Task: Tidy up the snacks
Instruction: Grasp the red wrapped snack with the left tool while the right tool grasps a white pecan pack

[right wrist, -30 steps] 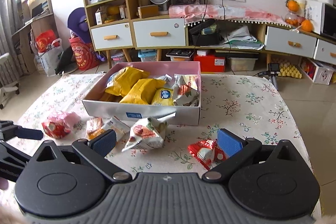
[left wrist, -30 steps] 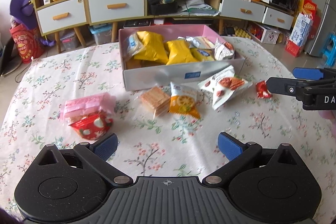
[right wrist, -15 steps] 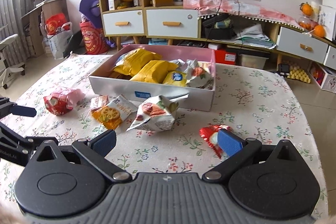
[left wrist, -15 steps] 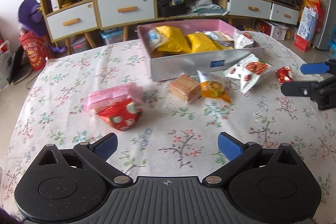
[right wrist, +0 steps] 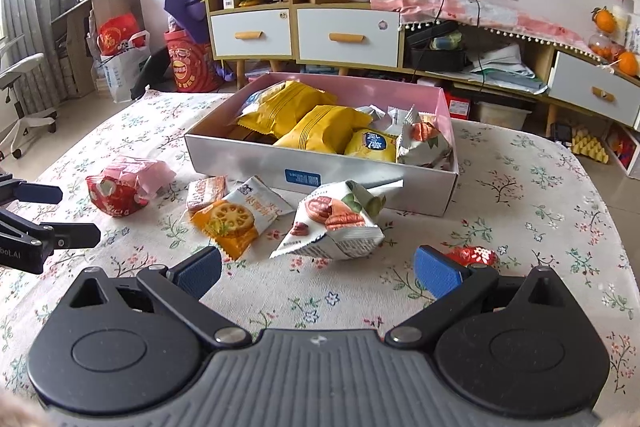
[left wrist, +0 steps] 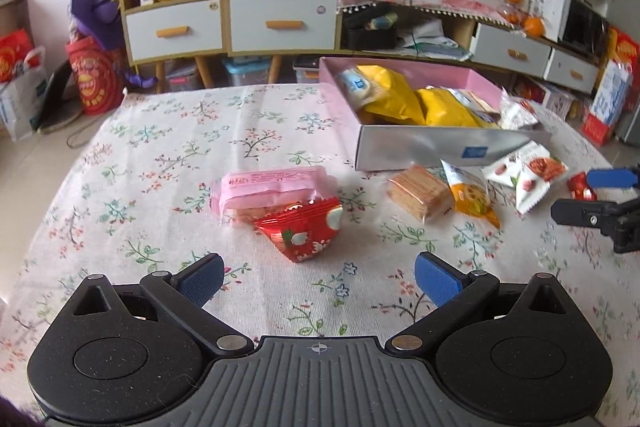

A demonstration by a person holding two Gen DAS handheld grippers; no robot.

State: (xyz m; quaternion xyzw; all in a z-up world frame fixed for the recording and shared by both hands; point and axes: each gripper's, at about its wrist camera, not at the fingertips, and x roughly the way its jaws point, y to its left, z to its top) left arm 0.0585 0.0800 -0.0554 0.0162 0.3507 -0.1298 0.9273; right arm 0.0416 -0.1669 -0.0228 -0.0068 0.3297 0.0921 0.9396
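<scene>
A pink-lined box [left wrist: 452,147] [right wrist: 248,159] holds yellow snack bags [right wrist: 320,127] on the floral table. My left gripper [left wrist: 318,277] is open and empty, just short of a red packet [left wrist: 304,231] with a pink packet [left wrist: 272,187] behind it. My right gripper [right wrist: 318,271] is open and empty, facing a white nut bag [right wrist: 336,223], with an orange cracker bag [right wrist: 228,223] to its left. A small red candy [right wrist: 474,255] lies by its right finger. A biscuit pack [left wrist: 418,193] lies in front of the box.
The right gripper shows at the right edge of the left wrist view [left wrist: 596,199]; the left gripper shows at the left edge of the right wrist view [right wrist: 40,211]. Cabinets [right wrist: 300,31] and floor clutter stand beyond the table's far edge.
The left gripper has swung left, and now faces the red and pink packets. The right gripper has moved left toward the white nut bag, with the red candy now beside its right finger. Both stay open.
</scene>
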